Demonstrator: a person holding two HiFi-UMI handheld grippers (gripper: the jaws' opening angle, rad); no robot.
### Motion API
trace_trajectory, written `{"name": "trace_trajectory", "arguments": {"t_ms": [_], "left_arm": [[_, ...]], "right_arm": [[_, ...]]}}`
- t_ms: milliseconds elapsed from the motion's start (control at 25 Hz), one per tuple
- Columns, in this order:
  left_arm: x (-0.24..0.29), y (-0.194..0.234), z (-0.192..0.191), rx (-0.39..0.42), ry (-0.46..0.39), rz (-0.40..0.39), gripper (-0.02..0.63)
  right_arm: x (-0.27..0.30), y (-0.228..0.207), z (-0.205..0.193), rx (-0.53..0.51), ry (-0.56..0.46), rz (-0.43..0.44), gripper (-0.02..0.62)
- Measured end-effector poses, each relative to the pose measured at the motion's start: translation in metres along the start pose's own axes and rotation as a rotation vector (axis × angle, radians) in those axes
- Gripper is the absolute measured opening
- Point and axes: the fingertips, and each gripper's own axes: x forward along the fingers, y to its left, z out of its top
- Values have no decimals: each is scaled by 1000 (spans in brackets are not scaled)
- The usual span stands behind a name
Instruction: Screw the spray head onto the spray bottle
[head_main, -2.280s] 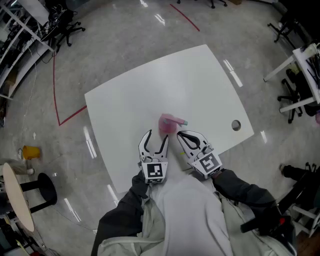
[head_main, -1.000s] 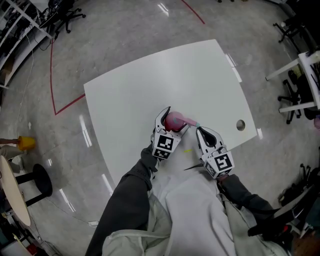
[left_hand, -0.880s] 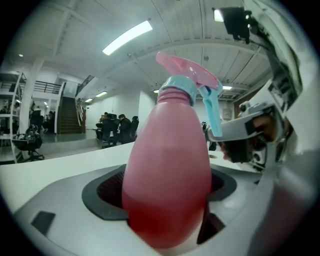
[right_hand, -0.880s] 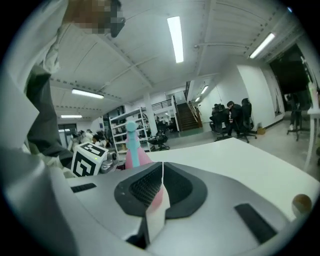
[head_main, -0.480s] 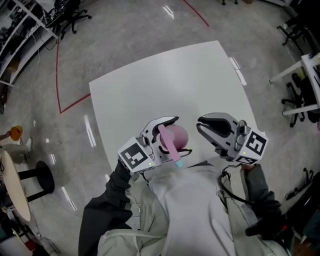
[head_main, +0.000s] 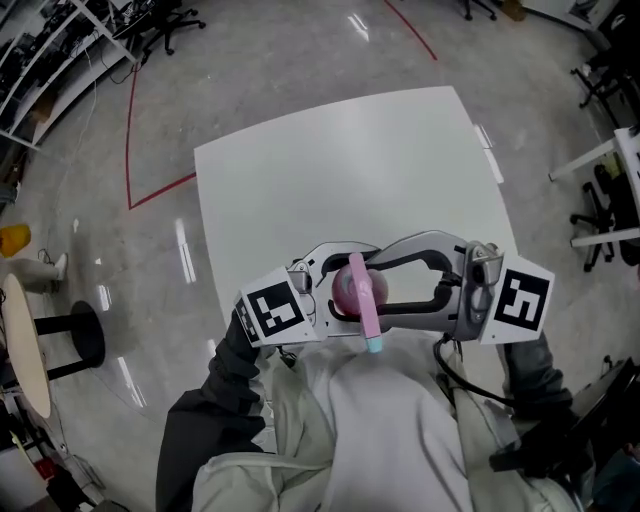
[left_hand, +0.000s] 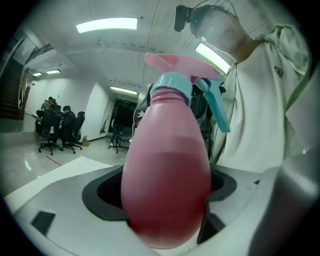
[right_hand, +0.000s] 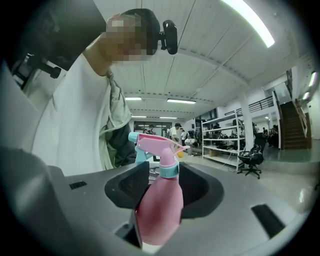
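Note:
A pink spray bottle (head_main: 350, 285) hangs above the near edge of the white table (head_main: 330, 180), close to the person's chest. Its pink spray head (head_main: 366, 318) with a teal nozzle sits on the neck over a teal collar (left_hand: 172, 90). My left gripper (head_main: 335, 285) comes in from the left and is shut on the bottle's round body (left_hand: 167, 165). My right gripper (head_main: 385, 290) reaches in from the right; its jaws are opening with the bottle (right_hand: 160, 205) between them, below the spray head (right_hand: 157, 147). I cannot see its pads pressing on the bottle.
The bare tabletop stretches away behind the grippers. A round stool (head_main: 40, 345) and a yellow object (head_main: 12, 238) stand on the floor at the left. A red tape line (head_main: 160, 185) runs by the table's far left corner. Office chairs (head_main: 600, 210) stand at the right.
The left gripper has lifted the bottle off the table and tipped it toward the person's chest. The right gripper, shut and apart before, has swung in and opened around the bottle.

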Motion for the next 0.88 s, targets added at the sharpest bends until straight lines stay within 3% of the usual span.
{"name": "trace_trajectory", "arguments": {"t_ms": [160, 280, 440, 640, 760, 880], "left_arm": [[1, -6, 1, 18, 37, -14, 442], [1, 3, 6, 70, 66, 38, 442], [-5, 28, 12, 184, 77, 238, 440], [0, 58, 20, 227, -26, 462, 440], [-4, 74, 12, 275, 118, 622, 439], [-22, 76, 9, 414, 237, 760, 436]], "right_arm": [[2, -3, 9, -53, -18, -5, 161], [7, -8, 15, -53, -48, 4, 132], [11, -14, 19, 3, -94, -64, 120], [-2, -27, 14, -10, -72, -216, 120], [-7, -30, 9, -24, 47, -273, 118], [-1, -24, 8, 43, 121, -298, 118]]}}
